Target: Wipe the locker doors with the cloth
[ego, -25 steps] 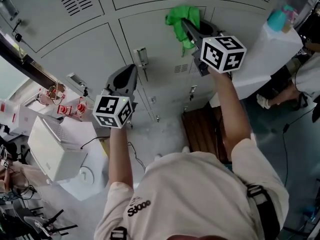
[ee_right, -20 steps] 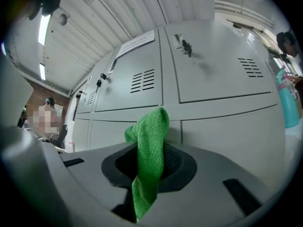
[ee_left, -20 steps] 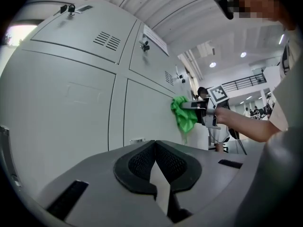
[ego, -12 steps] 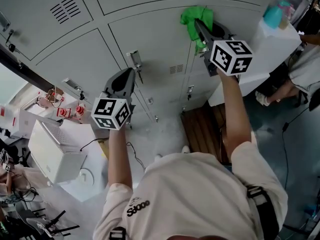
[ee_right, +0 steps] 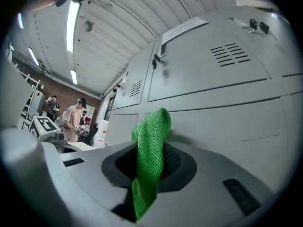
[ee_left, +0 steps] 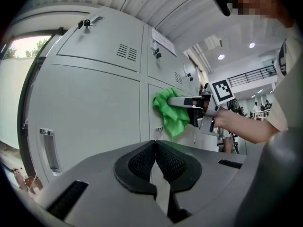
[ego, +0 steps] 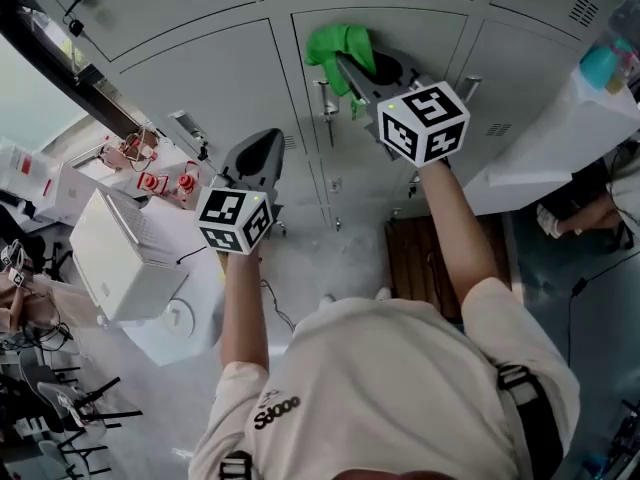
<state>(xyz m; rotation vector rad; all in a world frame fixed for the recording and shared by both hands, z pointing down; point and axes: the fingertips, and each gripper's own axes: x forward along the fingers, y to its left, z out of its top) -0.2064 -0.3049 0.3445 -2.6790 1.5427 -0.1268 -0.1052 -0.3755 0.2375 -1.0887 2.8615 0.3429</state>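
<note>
While the green cloth (ego: 338,46) is clamped between the jaws of the right gripper (ego: 347,65), its bunched end beyond the jaw tips is pressed against a grey locker door (ego: 425,30). Beside that door, the left gripper (ego: 262,150) is held off the lockers, jaws together on nothing.

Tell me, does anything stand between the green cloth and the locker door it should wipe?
Nothing visible does. The right gripper holds the cloth in its jaws, and the cloth seems to lie directly against the locker door.
</note>
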